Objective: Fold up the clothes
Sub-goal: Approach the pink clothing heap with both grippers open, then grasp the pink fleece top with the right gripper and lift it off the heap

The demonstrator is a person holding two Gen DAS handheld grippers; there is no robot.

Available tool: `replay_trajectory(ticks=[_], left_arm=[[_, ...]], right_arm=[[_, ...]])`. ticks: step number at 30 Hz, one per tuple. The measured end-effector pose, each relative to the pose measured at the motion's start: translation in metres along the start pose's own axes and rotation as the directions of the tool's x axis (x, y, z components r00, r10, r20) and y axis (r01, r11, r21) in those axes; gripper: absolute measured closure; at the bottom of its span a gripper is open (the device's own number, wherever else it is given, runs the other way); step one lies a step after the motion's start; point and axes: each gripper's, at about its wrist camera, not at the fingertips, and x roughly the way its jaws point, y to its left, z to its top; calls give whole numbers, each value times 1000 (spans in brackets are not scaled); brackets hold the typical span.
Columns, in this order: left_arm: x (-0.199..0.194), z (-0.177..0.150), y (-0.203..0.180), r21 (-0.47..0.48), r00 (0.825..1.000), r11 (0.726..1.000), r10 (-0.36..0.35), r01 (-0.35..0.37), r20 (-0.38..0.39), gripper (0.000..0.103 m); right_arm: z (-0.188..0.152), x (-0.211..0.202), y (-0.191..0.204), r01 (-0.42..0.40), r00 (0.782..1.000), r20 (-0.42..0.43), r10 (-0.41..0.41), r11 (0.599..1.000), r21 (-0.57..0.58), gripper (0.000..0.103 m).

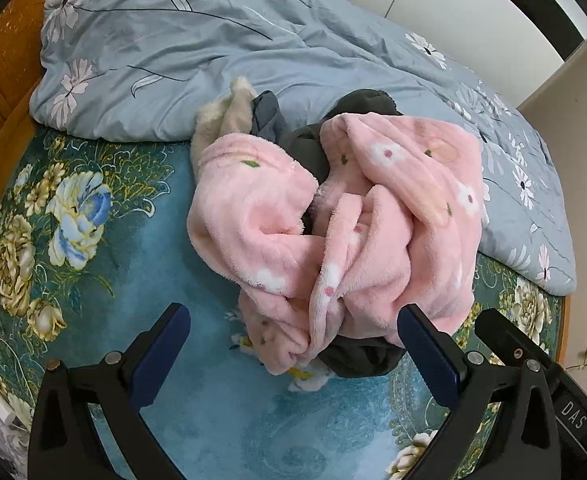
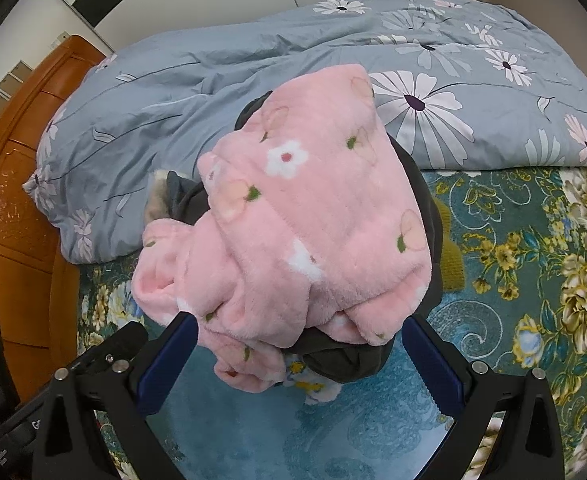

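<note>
1. While the pink fleece garment [image 1: 345, 216] lies crumpled over dark clothes [image 1: 309, 152] on the bed [image 1: 93, 264], both claws gape wide, holding nothing;
2. left gripper [image 1: 293, 354] and right gripper [image 2: 299, 364] hover near it; a clean fold likely needs one garment gripped by its hem.

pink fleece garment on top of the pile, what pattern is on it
White flowers with small green leaves on the pink fleece garment; clearest in the right wrist view.

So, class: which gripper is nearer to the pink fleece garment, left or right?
Right. The right gripper has the pink fleece garment reaching between its open fingers; the left gripper, also open, sits just short of it.
</note>
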Motion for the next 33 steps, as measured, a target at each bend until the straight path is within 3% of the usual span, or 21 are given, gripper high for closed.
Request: replay_trajectory(ticks=[22,27,30,33], left_arm=[[30,16,18,-46,1000,999,-15,15,-4,0],[24,15,36,-78,999,996,-33,35,18,0],[20,14,47,-96,999,994,-44,47,31,0],[15,13,59,-117,998,991,-54,59,45,0]], right_arm=[[16,34,10,36,999,-19,-37,999,-12,0],[20,41,17,-16,999,-29,15,999,-34,0],[27,46,31,-51,998,-32,48,991,-121,0],[42,58,41,29,999,-13,-31,989,-148,0]])
